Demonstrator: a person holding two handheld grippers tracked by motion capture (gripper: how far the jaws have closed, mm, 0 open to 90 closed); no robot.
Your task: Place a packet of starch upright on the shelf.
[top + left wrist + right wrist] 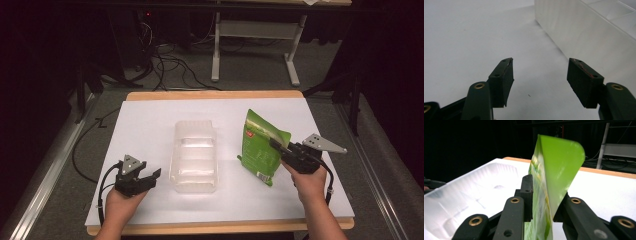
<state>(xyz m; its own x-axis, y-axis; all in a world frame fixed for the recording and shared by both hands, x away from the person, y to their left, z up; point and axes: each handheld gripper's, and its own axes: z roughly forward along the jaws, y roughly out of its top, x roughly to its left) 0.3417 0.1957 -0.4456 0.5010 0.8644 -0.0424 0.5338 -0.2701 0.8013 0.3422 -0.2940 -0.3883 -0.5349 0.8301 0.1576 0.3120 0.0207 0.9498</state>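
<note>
A green snack bag (262,147) stands tilted right of the table's middle, its lower corner by the white sheet. My right gripper (276,145) is shut on the bag's right edge. In the right gripper view the bag (554,167) rises, blurred, between the two black jaws of that gripper (543,195). A clear plastic tray (194,156) lies empty at the middle of the table. My left gripper (152,178) rests low on the sheet just left of the tray. It stands open (541,66) with nothing between its fingers, and the tray's wall (586,30) is ahead to its right.
A white sheet (150,120) covers the wooden table (215,95). Cables (170,65) and a desk frame (216,50) stand on the dark floor beyond the far edge. Metal rails (45,170) run along both sides of the table.
</note>
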